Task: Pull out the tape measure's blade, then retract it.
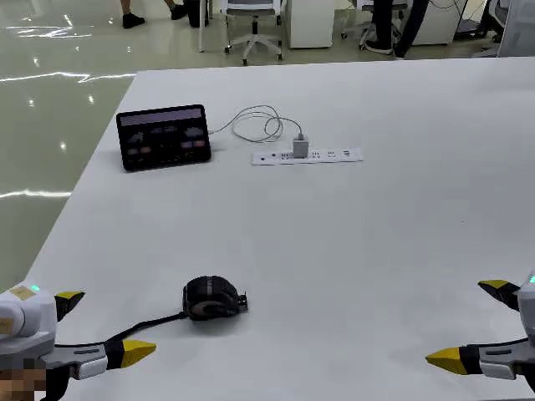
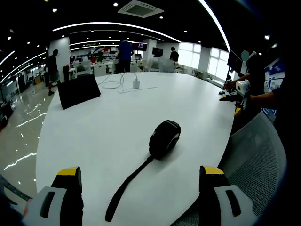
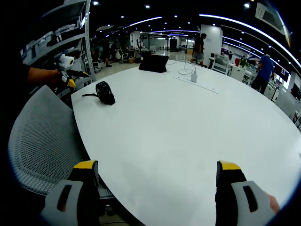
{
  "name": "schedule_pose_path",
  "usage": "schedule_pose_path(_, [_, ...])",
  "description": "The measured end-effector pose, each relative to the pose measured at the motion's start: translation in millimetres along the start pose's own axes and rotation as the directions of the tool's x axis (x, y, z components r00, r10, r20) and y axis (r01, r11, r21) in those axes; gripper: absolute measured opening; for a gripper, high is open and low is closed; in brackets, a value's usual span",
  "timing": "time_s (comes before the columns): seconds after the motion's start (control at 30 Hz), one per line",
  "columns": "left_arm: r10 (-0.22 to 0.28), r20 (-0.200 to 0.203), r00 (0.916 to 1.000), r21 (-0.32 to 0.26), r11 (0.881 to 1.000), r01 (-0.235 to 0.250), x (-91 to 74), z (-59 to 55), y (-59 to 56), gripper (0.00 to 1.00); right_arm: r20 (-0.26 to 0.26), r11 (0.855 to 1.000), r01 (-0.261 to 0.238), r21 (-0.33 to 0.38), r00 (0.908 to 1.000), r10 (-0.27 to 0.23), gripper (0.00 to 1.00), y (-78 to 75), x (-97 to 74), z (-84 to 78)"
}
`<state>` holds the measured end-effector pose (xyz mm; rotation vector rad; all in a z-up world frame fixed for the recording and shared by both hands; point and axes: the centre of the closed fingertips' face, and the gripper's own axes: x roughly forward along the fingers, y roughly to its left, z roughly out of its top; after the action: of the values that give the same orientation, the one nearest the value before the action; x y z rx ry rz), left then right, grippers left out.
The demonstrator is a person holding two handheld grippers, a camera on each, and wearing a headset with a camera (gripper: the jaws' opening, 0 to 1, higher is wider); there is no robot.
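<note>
Hovering just left of the tape measure [image 1: 213, 298], the left gripper [image 1: 109, 324] has its yellow-tipped jaws spread wide and empty, and the case's black strap [image 1: 155, 322] trails toward them. The right gripper [image 1: 464, 322] waits well to the right of the tape measure, equally wide and empty. The tape measure lies untouched on the white table [image 1: 376, 251], its blade apparently fully wound in. To start well, the left jaws should probably clamp the case itself, not the strap. The right can then pinch the blade tip and draw it straight and level. Well beyond the tape measure stand a tablet [image 1: 163, 136] and a power strip [image 1: 308, 155], clear of the pull.
</note>
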<state>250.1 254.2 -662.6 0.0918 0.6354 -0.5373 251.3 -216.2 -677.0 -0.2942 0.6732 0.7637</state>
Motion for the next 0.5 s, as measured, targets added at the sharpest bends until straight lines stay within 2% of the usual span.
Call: schedule_pose_path(0.5, [-0.004, 0.0, 1.0, 0.002, 1.0, 0.004, 0.1, 0.4, 1.8, 1.0, 0.003, 1.0, 0.011, 0.006, 0.9999, -0.011, 1.0, 1.6, -3.8, 0.8])
